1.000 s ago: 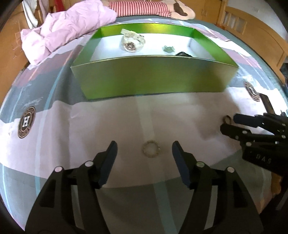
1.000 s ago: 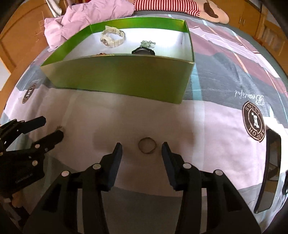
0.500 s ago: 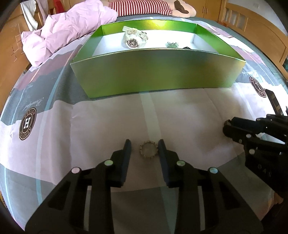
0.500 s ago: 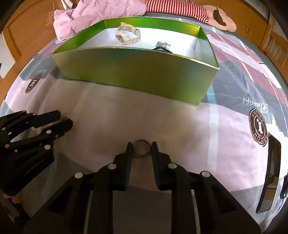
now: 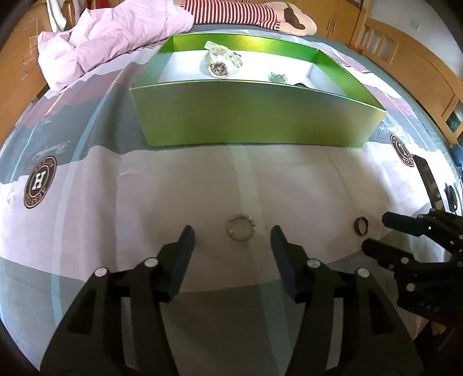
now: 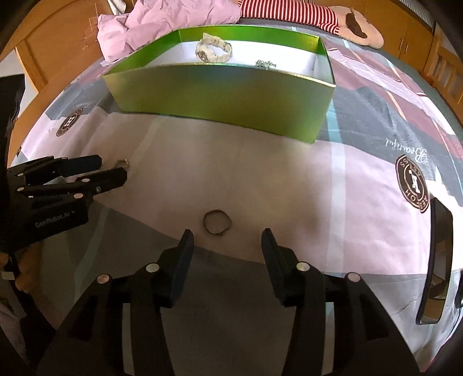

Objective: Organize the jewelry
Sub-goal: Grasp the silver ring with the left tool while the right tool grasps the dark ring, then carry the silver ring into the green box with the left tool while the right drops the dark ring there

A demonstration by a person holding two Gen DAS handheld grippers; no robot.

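A studded pale ring (image 5: 240, 231) lies flat on the bedsheet just ahead of my left gripper (image 5: 232, 231). Its jaws are opening and nothing presses on the ring. A thin dark ring (image 6: 217, 222) lies on the sheet just in front of my right gripper (image 6: 227, 234). These jaws are opening too, with the pads clear of the ring. Each wrist view shows the other gripper at the side, the right gripper (image 5: 376, 230) next to the dark ring (image 5: 361, 226). The green box (image 5: 254, 115) behind holds a white watch (image 5: 221, 59) and a small silver piece (image 5: 277, 76).
A pink blanket (image 5: 110, 31) and a striped plush toy (image 5: 231, 11) lie behind the box. A dark phone (image 6: 437, 260) rests on the sheet at the right. Wooden bed rails and cupboards ring the bed.
Half a second ago both grippers had narrowed around their rings. Now both have spread wide again, and both rings still lie on the sheet.
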